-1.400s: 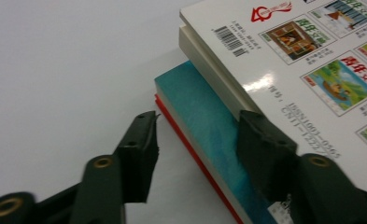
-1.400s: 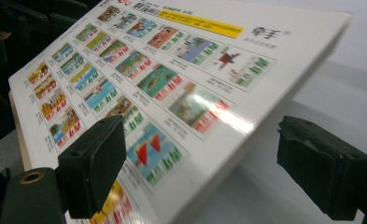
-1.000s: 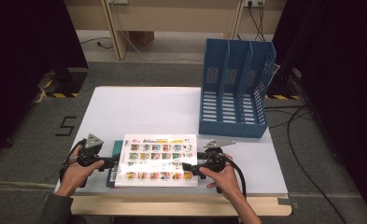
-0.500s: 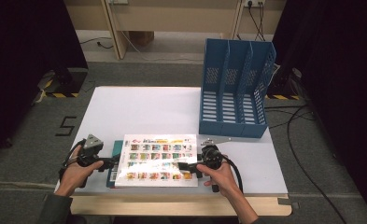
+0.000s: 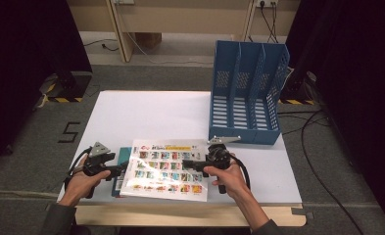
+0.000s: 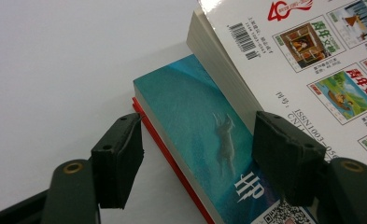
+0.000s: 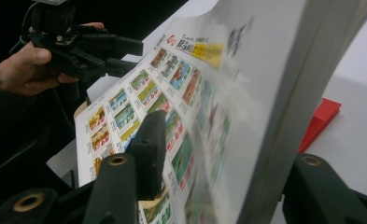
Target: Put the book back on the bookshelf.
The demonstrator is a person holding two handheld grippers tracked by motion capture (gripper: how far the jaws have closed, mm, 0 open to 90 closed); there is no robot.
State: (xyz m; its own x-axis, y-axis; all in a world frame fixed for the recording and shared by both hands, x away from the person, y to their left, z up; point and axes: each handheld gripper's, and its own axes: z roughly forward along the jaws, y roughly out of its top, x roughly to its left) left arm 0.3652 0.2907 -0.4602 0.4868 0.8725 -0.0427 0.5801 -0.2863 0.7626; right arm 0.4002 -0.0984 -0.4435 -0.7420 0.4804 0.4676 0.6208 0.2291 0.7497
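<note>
Magazine with rows of small coloured pictures on its white cover sits at the near edge of the white table, on top of a teal book, which in turn rests on a thin red book. In the high view the blue file rack stands well apart, toward the far right of the table.

Right gripper: it reaches in from the magazine's right side. In the right gripper view the thick block of pages stands between the two jaws, one finger lying against the printed cover and the other jaw beyond the page edges. The jaws have just been closing, and they now hold the magazine's right edge, which is tilted up off the stack. The red book shows beneath that raised edge.

Left gripper: it is at the magazine's left side. Its jaws have also just been closing, and they stand at a narrow gap. In the left gripper view the corner of the teal book lies between them. One pad is clear of the books, over bare table; the other pad sits at the magazine's lower left edge, whether pressing on it cannot be told. The magazine's left edge overhangs the teal book there, lifted at an angle.
</note>
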